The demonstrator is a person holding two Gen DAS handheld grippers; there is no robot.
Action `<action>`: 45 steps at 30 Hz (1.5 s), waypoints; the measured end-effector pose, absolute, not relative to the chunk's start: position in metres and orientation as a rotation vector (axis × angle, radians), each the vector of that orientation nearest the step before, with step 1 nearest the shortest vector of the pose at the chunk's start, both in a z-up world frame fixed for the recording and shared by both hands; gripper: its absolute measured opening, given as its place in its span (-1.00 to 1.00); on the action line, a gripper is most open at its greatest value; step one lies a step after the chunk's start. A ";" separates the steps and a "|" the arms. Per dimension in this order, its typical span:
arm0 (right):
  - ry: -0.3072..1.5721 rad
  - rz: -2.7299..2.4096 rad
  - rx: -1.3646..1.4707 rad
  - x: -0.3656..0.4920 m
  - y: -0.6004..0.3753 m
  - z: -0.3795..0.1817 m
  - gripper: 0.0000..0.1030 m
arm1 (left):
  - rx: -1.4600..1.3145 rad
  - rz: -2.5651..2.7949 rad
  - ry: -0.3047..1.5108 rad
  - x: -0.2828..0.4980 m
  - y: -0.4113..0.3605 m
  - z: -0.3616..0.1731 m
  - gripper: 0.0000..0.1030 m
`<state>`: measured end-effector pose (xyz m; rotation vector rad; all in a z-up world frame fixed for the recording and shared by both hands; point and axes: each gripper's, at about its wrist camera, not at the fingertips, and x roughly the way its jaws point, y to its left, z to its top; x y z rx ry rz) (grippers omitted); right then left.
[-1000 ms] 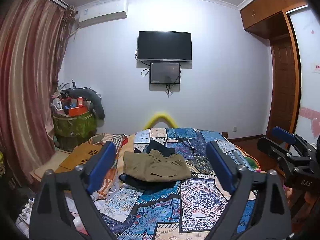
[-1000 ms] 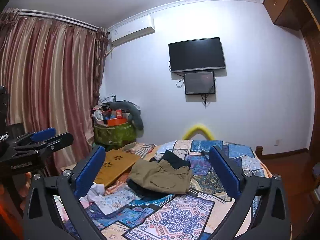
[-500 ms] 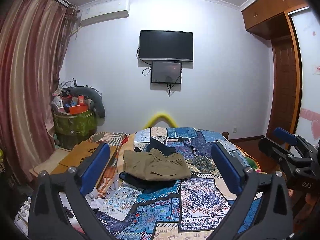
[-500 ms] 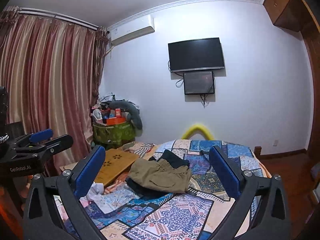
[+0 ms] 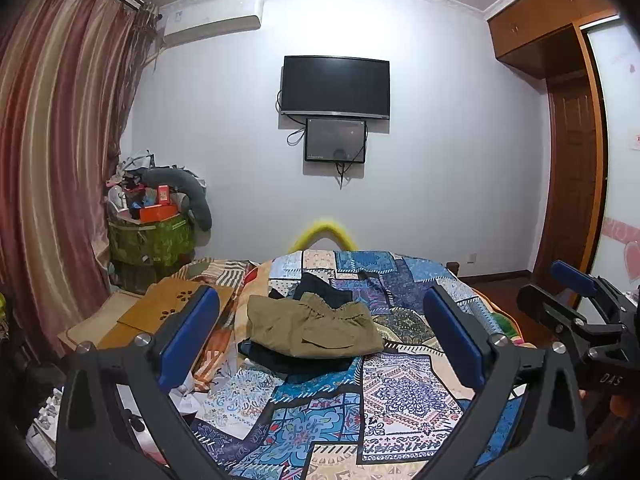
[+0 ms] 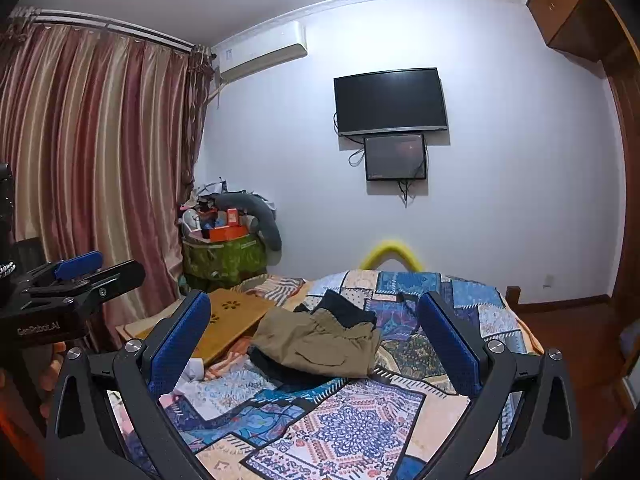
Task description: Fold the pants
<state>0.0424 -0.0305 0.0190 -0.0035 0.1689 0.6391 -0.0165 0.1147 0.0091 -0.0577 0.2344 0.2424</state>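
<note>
While the left gripper (image 5: 320,336) has just been opening to full width with nothing between its jaws, the khaki pants (image 5: 312,330) lie rumpled mid-bed, well ahead. Seen from the right gripper (image 6: 316,344), equally wide and empty, they sit atop dark clothes (image 6: 348,308); pinching only khaki cloth at the waistband looks wisest.

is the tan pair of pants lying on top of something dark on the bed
Yes, the tan pants rest on a dark garment whose edges stick out beneath them on the patchwork bedspread.

Patchwork bedspread (image 5: 400,396) below and between the jaws, perforated wooden board (image 5: 168,308) beyond the left jaw, wall-mounted television (image 5: 335,86) high ahead, striped curtain (image 5: 52,160) far left, green bin (image 5: 150,244) beside it
</note>
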 end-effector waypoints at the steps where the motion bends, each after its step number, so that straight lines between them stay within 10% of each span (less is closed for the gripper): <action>1: 0.170 0.637 -0.004 0.042 -0.031 0.019 1.00 | -0.059 0.241 0.236 -0.016 0.115 0.009 1.00; 45: 0.201 0.623 0.027 0.049 -0.037 0.018 1.00 | -0.050 0.216 0.265 -0.008 0.120 0.003 1.00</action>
